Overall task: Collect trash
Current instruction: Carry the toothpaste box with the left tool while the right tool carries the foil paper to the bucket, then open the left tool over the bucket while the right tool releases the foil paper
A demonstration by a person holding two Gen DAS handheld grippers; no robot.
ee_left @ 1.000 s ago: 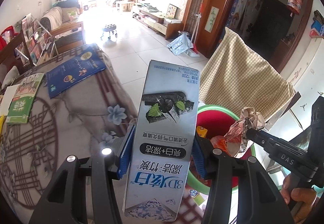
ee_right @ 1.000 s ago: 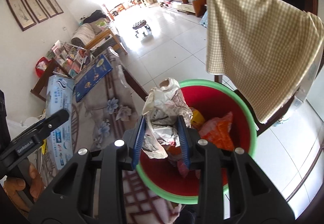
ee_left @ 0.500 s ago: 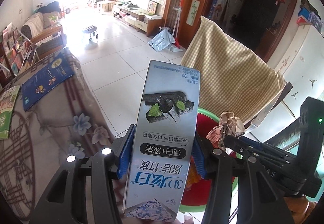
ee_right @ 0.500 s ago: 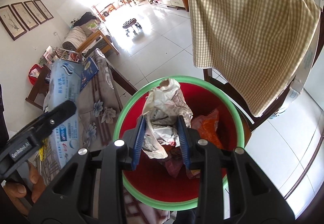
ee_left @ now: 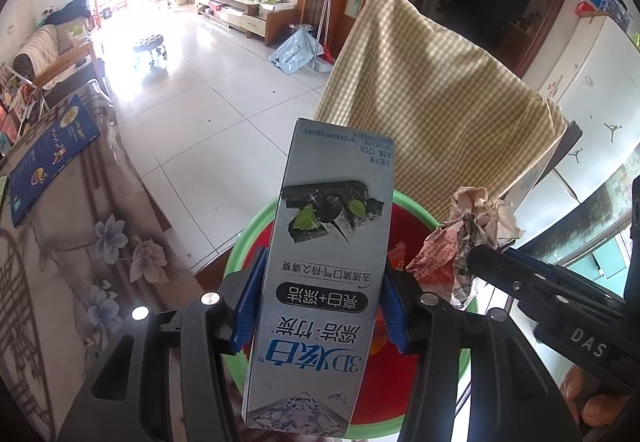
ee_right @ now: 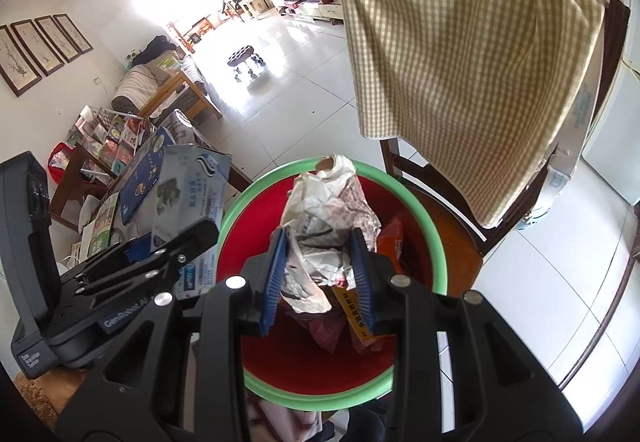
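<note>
currently: left gripper [ee_left: 320, 306] clamped on toothpaste box [ee_left: 324, 274], held over near rim of red bin [ee_right: 400, 194]. right gripper [ee_right: 320, 274] clamped on crumpled paper wad [ee_right: 328, 218], directly above bin opening, wrappers inside.

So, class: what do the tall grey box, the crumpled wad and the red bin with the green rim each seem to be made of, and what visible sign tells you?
Tall grey printed box: looks like glossy printed cardboard, with sharp folded edges and flat panels.
Crumpled whitish wad: likely thin printed paper or wrapper, with tight creases.
Round red bin with green rim: probably moulded plastic, with a smooth, even-coloured, slightly shiny rim.
</note>
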